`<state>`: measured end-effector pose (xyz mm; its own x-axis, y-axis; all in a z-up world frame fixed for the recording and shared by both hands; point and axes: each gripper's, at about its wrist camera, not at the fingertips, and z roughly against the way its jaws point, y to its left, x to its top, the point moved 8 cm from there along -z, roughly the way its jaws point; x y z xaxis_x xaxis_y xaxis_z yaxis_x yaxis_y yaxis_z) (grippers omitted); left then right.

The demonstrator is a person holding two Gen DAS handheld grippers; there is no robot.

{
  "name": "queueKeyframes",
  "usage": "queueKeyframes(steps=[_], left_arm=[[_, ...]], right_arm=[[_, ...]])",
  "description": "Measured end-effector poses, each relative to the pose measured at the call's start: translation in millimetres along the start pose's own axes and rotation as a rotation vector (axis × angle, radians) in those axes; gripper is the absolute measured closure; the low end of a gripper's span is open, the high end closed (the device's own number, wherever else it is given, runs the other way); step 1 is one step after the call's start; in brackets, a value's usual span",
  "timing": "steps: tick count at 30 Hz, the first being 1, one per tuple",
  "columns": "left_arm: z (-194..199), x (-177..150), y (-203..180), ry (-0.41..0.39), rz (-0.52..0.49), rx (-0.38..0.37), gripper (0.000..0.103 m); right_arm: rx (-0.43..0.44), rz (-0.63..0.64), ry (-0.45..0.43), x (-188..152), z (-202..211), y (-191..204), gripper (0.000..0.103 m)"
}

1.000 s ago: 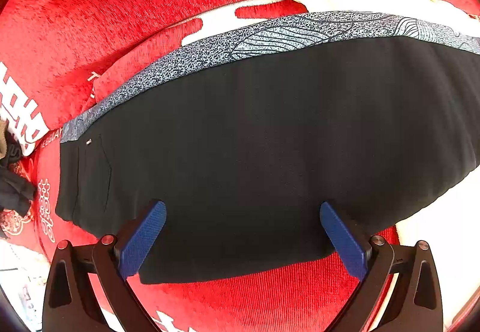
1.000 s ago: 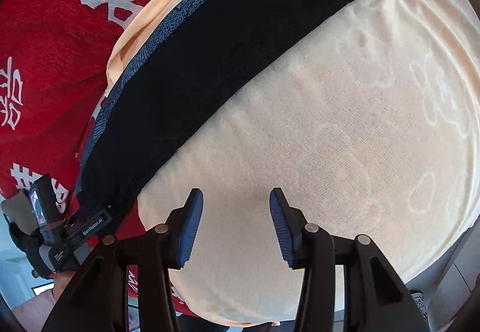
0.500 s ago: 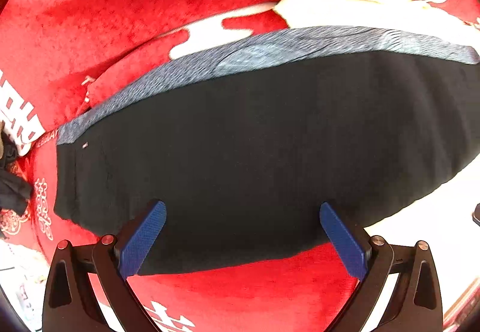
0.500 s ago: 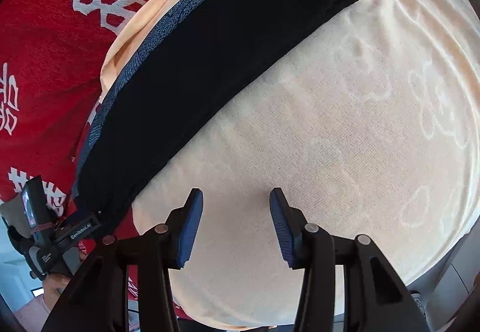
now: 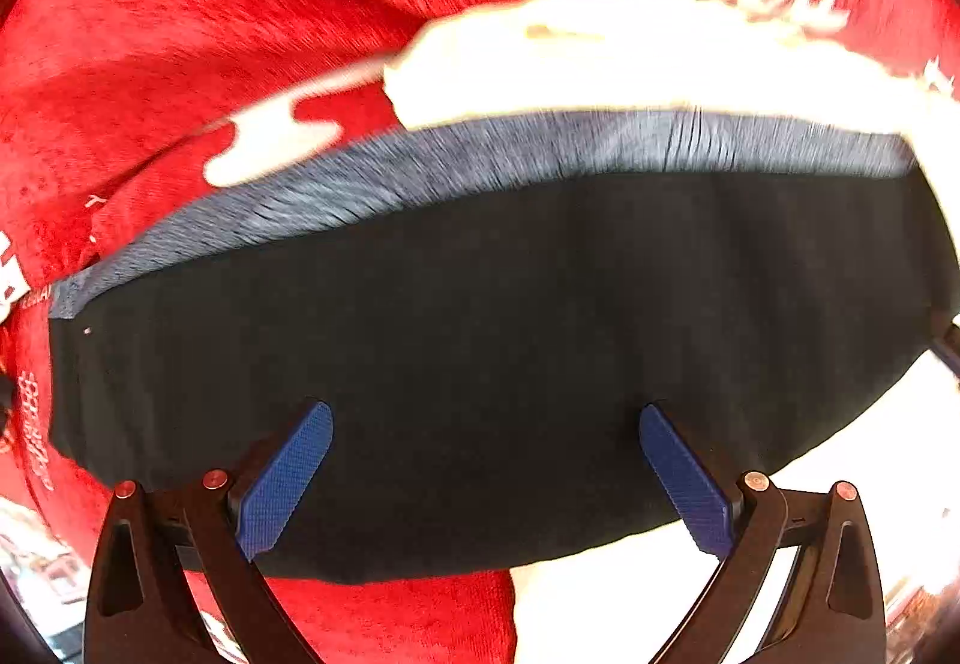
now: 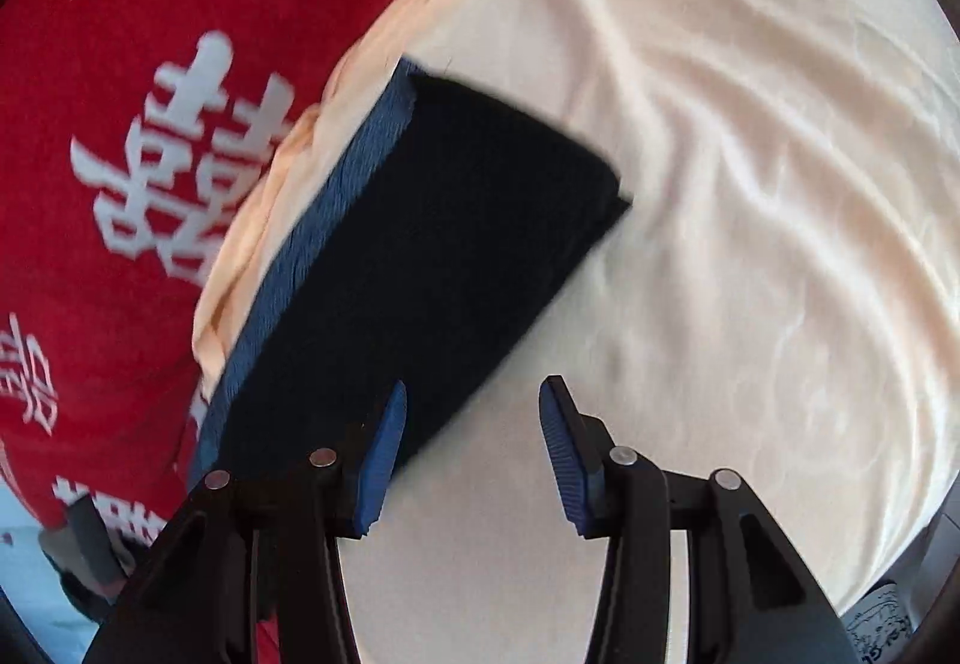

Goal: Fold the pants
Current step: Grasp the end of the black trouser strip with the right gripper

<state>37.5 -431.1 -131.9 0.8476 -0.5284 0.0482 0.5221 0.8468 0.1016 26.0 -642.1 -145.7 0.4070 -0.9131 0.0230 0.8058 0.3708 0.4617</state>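
Lying folded, pants (image 5: 480, 352) span red blanket (image 5: 180, 34) and cream sheet (image 6: 720, 184), long axis crosswise under left tongs (image 5: 485, 460), released, directly above. Right tongs (image 6: 474, 442), released, empty, sit off the pants' near end, over sheet.
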Motion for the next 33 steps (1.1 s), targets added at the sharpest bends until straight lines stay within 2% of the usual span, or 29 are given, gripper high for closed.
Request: queueKeyframes(steps=[1,2,3,6,10,11,14,15,20,33], left_arm=[[-4,-1,-1,0.005,0.003,0.004,0.0],[-6,-1,-1,0.003,0.015,0.0,0.0],[-6,-1,0,0.004,0.023,-0.006,0.0],[-7,-3,2,0.009,0.042,-0.027,0.0],[-7,-2,2,0.002,0.022,-0.012,0.0],[-7,-2,1,0.0,0.018,-0.009,0.0],[-4,-2,-1,-0.003,0.019,-0.007,0.0],[-4,-3,-1,-0.003,0.021,-0.009,0.0],[-4,-4,-1,-0.006,0.017,-0.002,0.0],[-6,-3,-8,-0.007,0.018,-0.002,0.0]], right_arm=[[-0.007,0.003,-0.011,6,-1,0,0.064],[-0.03,0.015,-0.013,8,-2,-1,0.086],[-0.063,0.03,-0.013,10,-3,-2,0.089],[-0.05,0.029,-0.012,10,-1,-1,0.089],[0.048,-0.013,0.033,-7,6,-6,0.088],[0.065,-0.02,0.049,-12,5,-6,0.083],[0.116,-0.035,0.07,-25,5,-5,0.061],[0.13,-0.041,0.074,-28,4,-4,0.059],[0.167,-0.059,0.085,-33,-2,-2,0.059],[0.194,-0.072,0.086,-34,-7,-4,0.059]])
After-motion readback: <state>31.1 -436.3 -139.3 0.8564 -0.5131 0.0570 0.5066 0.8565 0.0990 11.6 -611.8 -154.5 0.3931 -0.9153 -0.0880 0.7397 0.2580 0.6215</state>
